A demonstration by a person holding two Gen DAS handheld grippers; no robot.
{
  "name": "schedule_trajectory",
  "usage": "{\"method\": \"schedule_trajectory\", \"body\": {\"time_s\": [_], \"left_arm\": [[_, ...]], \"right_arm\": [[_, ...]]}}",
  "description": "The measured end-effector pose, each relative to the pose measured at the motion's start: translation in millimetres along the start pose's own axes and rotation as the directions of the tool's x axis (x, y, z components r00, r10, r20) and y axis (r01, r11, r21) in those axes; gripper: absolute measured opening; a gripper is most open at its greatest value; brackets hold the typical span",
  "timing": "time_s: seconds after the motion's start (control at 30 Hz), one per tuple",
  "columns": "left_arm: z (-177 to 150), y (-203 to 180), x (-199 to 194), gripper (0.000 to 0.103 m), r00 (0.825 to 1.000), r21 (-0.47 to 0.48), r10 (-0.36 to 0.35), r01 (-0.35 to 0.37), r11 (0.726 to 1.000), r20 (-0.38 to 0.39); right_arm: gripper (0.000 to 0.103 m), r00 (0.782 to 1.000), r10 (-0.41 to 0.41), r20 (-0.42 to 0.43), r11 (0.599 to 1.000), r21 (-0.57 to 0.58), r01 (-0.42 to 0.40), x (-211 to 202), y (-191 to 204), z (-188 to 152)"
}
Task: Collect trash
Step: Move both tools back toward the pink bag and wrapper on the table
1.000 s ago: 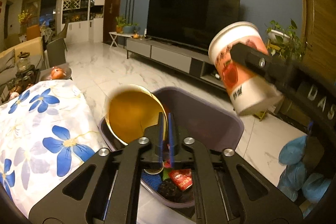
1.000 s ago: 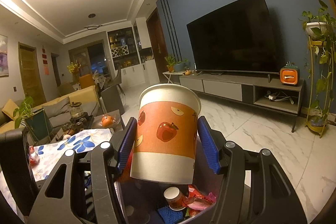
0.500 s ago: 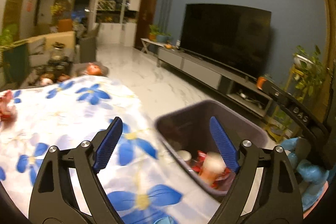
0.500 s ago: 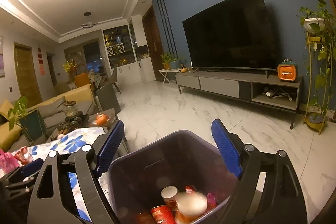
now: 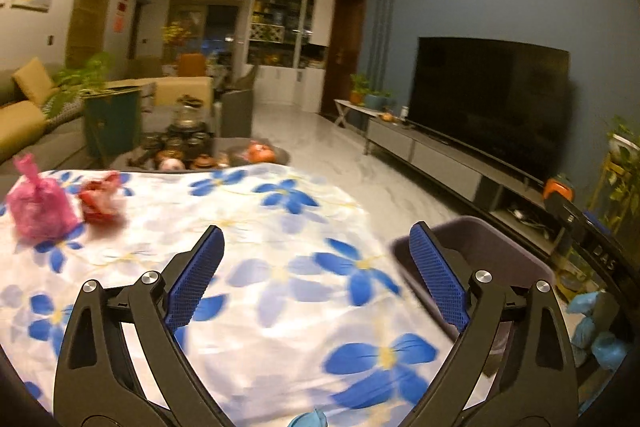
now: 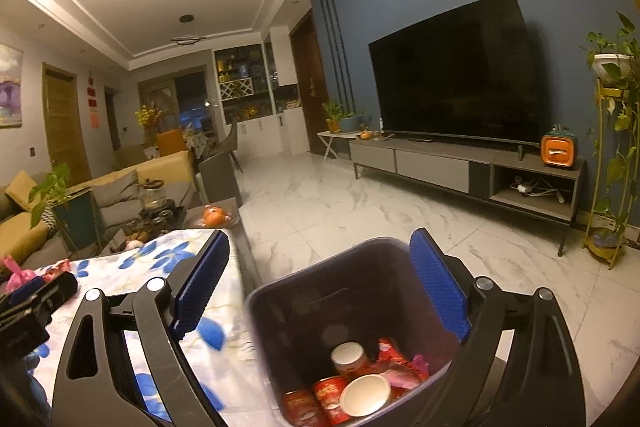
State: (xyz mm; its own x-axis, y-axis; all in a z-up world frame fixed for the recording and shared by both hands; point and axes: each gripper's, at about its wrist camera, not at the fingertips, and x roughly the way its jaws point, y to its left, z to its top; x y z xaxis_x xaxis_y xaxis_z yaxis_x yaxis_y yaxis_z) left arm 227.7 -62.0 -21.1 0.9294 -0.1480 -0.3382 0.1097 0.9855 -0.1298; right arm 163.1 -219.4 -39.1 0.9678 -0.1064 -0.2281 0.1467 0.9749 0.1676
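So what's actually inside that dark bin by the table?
In the bin: red cans, two paper cups and a red wrapper. Anything beneath them is covered. Both claws are open, empty.

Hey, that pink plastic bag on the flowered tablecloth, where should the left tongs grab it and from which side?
Grip the pink bag at its gathered, knotted neck, coming down from above. The body bulges wide and soft on the tablecloth, while the neck sticks up narrow enough for the open left tongs. Keep clear of the red wrapper close beside it.
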Motion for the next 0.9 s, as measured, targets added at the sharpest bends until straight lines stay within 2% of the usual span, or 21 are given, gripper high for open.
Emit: {"method": "schedule_trajectory", "body": {"time_s": [0.23, 0.57, 0.9], "left_arm": [[1, 58, -21, 0.092, 0.988, -0.035, 0.155, -0.154, 0.987, 0.012], [-3, 123, -36, 0.092, 0.958, -0.088, 0.286, -0.286, 0.954, -0.006], [5, 209, -39, 0.092, 0.904, -0.13, 0.428, -0.424, 0.896, 0.002]], "right_arm": [[0.089, 0.998, 0.067, -0.005, 0.998, -0.017, -0.067, -4, 37, -1], [0.089, 0.988, 0.145, -0.049, 0.987, -0.065, -0.148, -2, 100, -15], [0.089, 0.968, 0.235, -0.087, 0.962, -0.122, -0.245, 11, 170, -27]]}}
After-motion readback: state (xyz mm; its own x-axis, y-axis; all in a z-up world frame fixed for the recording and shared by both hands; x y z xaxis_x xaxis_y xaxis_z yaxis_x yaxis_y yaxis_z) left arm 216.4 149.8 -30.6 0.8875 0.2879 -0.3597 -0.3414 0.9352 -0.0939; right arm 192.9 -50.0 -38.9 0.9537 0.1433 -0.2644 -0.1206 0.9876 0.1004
